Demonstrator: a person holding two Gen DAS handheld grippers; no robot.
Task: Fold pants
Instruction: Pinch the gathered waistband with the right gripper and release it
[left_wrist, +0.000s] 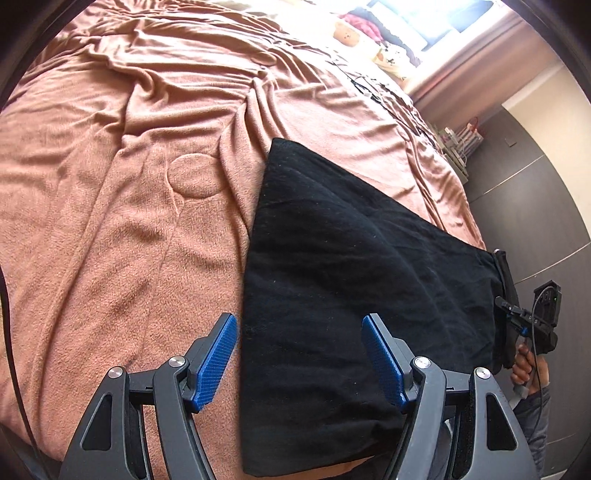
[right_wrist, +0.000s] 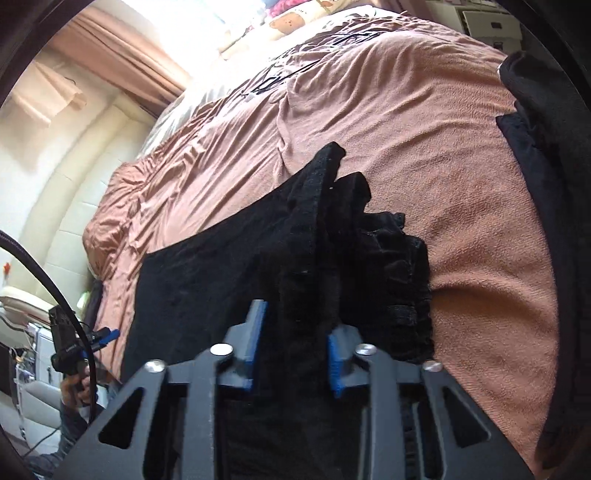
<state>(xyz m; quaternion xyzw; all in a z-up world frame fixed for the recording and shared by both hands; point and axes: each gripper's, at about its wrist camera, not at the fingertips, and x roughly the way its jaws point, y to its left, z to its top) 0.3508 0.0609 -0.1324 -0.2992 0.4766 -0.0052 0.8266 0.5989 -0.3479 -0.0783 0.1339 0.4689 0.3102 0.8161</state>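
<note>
Where right tongs (right_wrist: 295, 354) grip: perhaps waistband (right_wrist: 384, 280).

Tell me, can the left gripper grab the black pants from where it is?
Probably yes. The left gripper is open with the pants' near edge between its fingers and nothing in the way.

the pants (left_wrist: 354, 266) are black, soft and a little linty, lying flat on the pink blanket (left_wrist: 110, 240) of the bed. in the left wrist view they form a broad dark slab running from the near edge of the bed toward a squared far end, faint creases across the top. in the right wrist view the cloth (right_wrist: 221, 280) lies smooth on the left, while on the right a thick edge is lifted and bunched into ridged folds, rising between the right tool's (right_wrist: 295, 354) blue pads.
</note>
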